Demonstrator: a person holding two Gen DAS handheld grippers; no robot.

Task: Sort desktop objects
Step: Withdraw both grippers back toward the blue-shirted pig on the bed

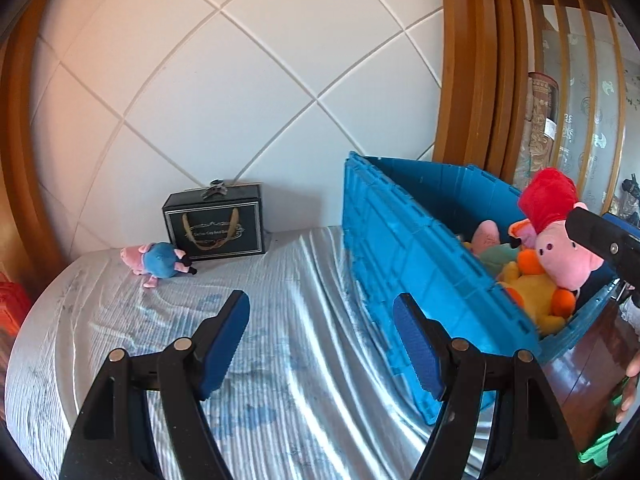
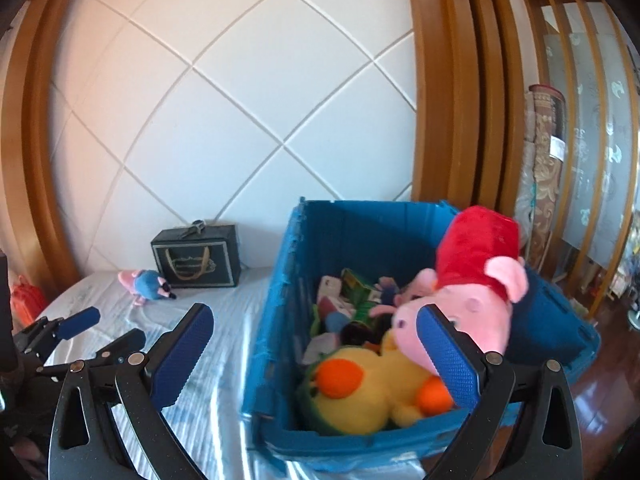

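Note:
A blue plastic crate (image 1: 404, 248) (image 2: 280, 320) stands on the striped bed sheet (image 1: 280, 320). In it lie a pink pig plush in a red dress (image 2: 472, 280) (image 1: 556, 236), a yellow duck plush (image 2: 372, 388) (image 1: 536, 292) and several smaller items. A small pig plush in blue (image 1: 160, 260) (image 2: 148, 282) lies by a black gift box (image 1: 216, 224) (image 2: 196, 258). My left gripper (image 1: 320, 340) is open and empty over the sheet, left of the crate. My right gripper (image 2: 316, 356) is open and empty at the crate's near left corner; the red-dress pig is just beyond its right finger.
The white tiled headboard wall (image 1: 240, 100) with a wooden frame (image 1: 472, 80) backs the bed. A red object (image 1: 12, 304) sits at the far left edge. A dark wooden floor (image 2: 600, 384) lies right of the crate. The left gripper shows in the right wrist view (image 2: 80, 332).

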